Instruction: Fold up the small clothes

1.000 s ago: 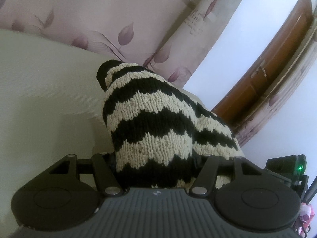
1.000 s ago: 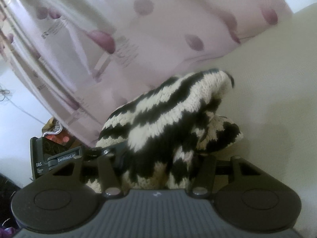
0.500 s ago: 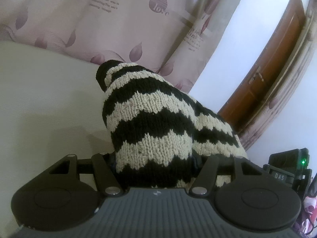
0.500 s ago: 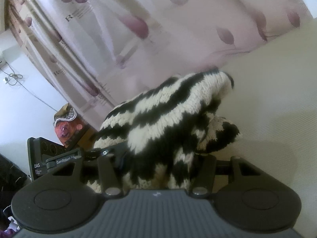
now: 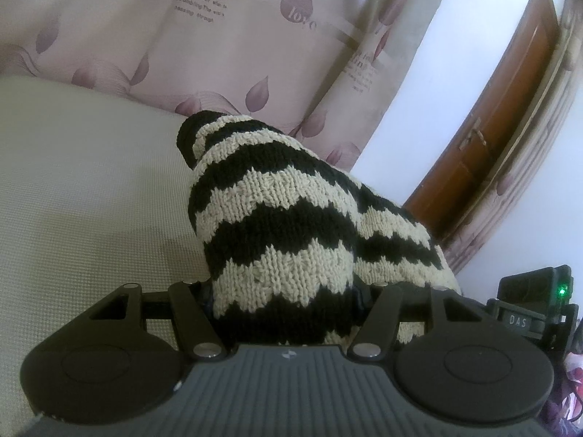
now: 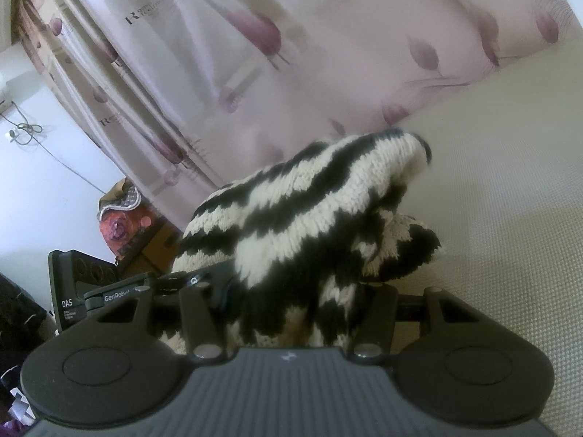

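striped knit garment [image 5: 277, 240], clamped in left gripper [image 5: 286, 306], right gripper [image 6: 288, 313]

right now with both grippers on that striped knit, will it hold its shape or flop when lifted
Probably floppy: the striped knit bunches and drapes over the left gripper and sags in folds beyond the right gripper. The chunky yarn looks grippy, so slipping seems unlikely. Loose ends may drag on the cream surface.

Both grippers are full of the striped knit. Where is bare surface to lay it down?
Bare cream surface lies left of the striped knit up to the curtain; in the right wrist view, more lies right of it. Crowded: the floor side by the orange bundle.
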A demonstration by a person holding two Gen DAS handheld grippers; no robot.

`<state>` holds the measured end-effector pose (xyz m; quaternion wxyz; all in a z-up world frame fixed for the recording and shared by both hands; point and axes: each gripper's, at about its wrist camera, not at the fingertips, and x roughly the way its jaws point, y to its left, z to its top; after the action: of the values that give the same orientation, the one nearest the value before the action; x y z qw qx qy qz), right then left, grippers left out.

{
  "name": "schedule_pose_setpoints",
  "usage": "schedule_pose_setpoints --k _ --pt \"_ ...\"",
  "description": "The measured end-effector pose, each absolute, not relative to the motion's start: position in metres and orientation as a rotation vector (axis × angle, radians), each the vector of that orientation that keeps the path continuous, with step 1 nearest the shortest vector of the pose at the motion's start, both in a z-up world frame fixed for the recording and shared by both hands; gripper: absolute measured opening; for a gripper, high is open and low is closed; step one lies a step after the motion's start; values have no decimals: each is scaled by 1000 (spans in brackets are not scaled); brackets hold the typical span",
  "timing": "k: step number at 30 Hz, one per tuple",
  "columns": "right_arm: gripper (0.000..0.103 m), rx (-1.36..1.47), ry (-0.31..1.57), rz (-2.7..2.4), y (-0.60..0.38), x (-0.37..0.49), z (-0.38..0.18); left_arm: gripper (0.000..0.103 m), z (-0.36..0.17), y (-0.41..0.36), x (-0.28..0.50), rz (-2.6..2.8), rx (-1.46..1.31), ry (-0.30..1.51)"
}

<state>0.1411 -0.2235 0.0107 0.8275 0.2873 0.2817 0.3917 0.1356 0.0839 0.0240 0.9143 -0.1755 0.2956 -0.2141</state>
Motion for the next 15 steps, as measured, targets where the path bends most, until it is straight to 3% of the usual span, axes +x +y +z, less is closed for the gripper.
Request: schedule_pose_setpoints --k 15 --pt "54 626 602 782 -239 158 -6 62 15 58 157 -438 -307 620"
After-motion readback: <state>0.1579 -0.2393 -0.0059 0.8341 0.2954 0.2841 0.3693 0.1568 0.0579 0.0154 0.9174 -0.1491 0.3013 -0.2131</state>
